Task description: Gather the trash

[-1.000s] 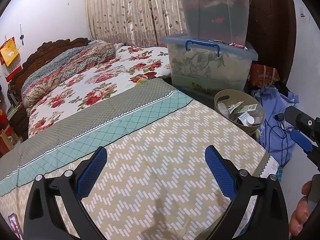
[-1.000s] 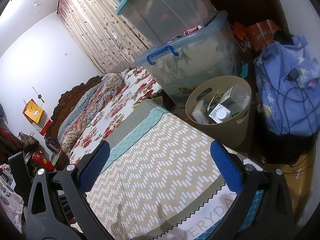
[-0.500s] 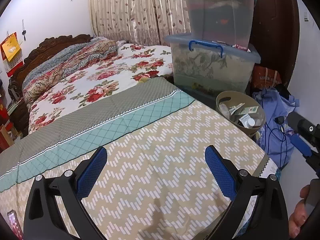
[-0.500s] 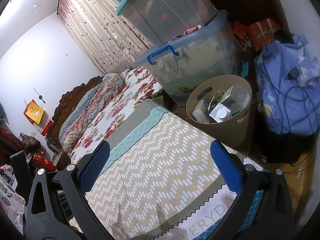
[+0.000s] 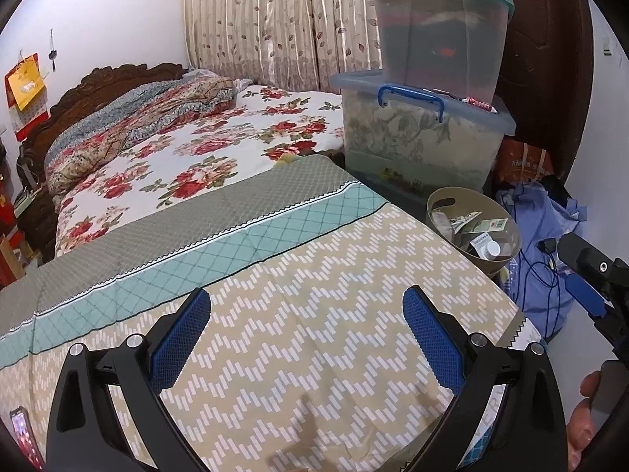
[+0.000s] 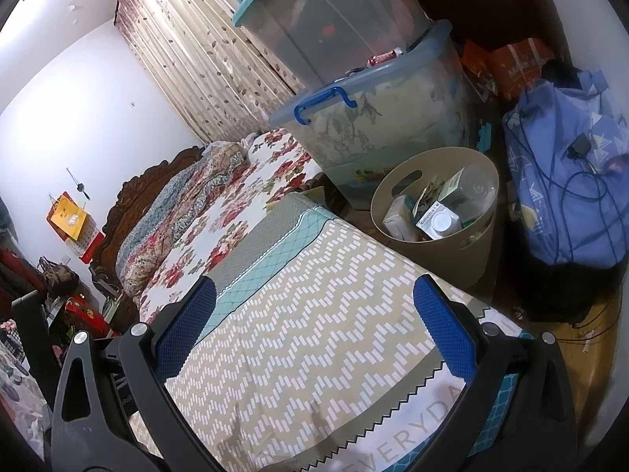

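Note:
A tan waste basket (image 5: pixel 477 232) (image 6: pixel 469 259) stands on the floor past the bed's right corner, holding cartons, wrappers and a clear bottle (image 6: pixel 477 187). My left gripper (image 5: pixel 306 320) hangs open over the zigzag-patterned bedspread (image 5: pixel 314 314), with nothing between its blue pads. My right gripper (image 6: pixel 314 316) is also open and empty above the same bedspread (image 6: pixel 314 338), the basket just beyond its right finger. In the left wrist view the right gripper (image 5: pixel 589 287) shows at the right edge, a hand (image 5: pixel 585 413) holding it.
Two stacked clear storage bins (image 5: pixel 424 90) (image 6: pixel 365 90) stand behind the basket. A blue bag with cables (image 6: pixel 566 181) lies right of it. A floral sheet and folded quilt (image 5: pixel 157 118) cover the far bed. A phone (image 5: pixel 23 436) rests at the bedspread's near left.
The left wrist view has pulled back and tilted up slightly, so the basket and bins sit lower and farther right. The right wrist view is almost unchanged. Both grippers stayed open.

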`<act>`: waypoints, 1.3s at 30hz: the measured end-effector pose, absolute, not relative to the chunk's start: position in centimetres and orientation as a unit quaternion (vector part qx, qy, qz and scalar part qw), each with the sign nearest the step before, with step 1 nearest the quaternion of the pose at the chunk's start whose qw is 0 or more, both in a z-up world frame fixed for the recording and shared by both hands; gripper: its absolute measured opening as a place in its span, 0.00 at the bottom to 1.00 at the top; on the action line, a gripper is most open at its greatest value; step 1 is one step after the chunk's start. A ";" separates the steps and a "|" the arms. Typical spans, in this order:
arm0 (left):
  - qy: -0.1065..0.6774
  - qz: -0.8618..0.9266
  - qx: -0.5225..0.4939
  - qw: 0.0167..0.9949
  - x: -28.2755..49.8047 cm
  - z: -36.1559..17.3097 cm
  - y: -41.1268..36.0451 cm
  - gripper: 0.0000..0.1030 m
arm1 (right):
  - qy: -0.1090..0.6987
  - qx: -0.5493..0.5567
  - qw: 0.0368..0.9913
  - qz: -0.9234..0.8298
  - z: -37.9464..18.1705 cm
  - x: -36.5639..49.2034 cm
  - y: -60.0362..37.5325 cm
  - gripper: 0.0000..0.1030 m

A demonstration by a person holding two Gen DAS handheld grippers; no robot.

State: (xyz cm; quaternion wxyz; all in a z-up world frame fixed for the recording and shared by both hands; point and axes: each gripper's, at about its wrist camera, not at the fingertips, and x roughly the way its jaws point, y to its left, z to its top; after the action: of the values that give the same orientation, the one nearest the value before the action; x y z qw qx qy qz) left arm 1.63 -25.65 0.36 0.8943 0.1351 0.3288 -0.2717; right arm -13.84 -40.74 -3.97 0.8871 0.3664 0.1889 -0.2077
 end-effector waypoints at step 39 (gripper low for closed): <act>0.327 -0.239 0.120 0.906 1.7 1.0 -24.4 0.92 | 0.200 0.372 0.883 -0.204 -4.6 -13.7 -40.4 0.96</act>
State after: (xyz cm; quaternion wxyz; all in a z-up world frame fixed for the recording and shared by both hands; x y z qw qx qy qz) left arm 1.69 -24.38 1.05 0.9065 0.1196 0.3267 -0.2394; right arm -13.72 -40.36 -4.63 0.8835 0.3716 0.1995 -0.2040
